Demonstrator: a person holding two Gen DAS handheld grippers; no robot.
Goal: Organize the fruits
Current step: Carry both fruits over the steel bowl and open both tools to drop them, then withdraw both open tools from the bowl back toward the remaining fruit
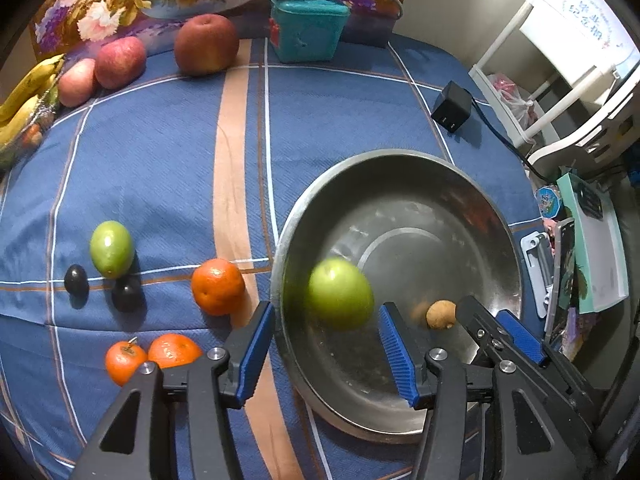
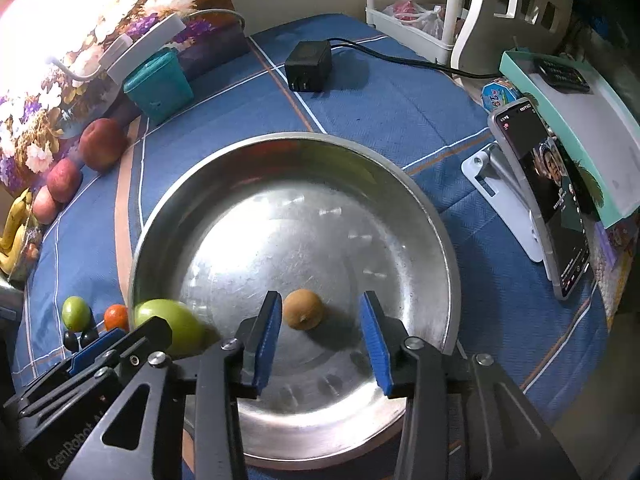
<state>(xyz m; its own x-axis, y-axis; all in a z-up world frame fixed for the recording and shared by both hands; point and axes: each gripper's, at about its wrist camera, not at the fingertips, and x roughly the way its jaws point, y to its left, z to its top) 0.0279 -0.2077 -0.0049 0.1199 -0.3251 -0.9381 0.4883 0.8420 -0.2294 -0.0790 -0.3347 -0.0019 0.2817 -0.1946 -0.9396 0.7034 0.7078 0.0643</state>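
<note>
**Both grippers spread over the bowl, two fruits inside**

Left gripper [image 1: 327, 346]: I see the jaws wide apart, nothing between the pads. A green fruit [image 1: 340, 294] sits just past them, blurred, inside the metal bowl [image 1: 400, 160] near its left wall. Can't tell if it rests on the bottom.

Right gripper [image 2: 320, 338]: jaws apart too, not gripping. A small brown fruit [image 2: 303, 309] lies on the bowl floor between and just beyond the blue pads, touching neither.

On the blue plaid cloth [image 1: 160, 160] left of the bowl, near to far: two oranges [image 1: 154, 356] side by side, a third orange [image 1: 218, 287] just beside the bowl rim, two dark plums [image 1: 102, 288], a second green fruit [image 1: 112, 249] next to them.

Far edge: three red apples [image 1: 160, 60] in a row, bananas [image 1: 24, 100] at the left end, a teal box [image 1: 306, 28].

Right of the bowl: a black power adapter [image 2: 309, 66], a phone [image 2: 544, 204] propped on a white stand, screen lit.
</note>
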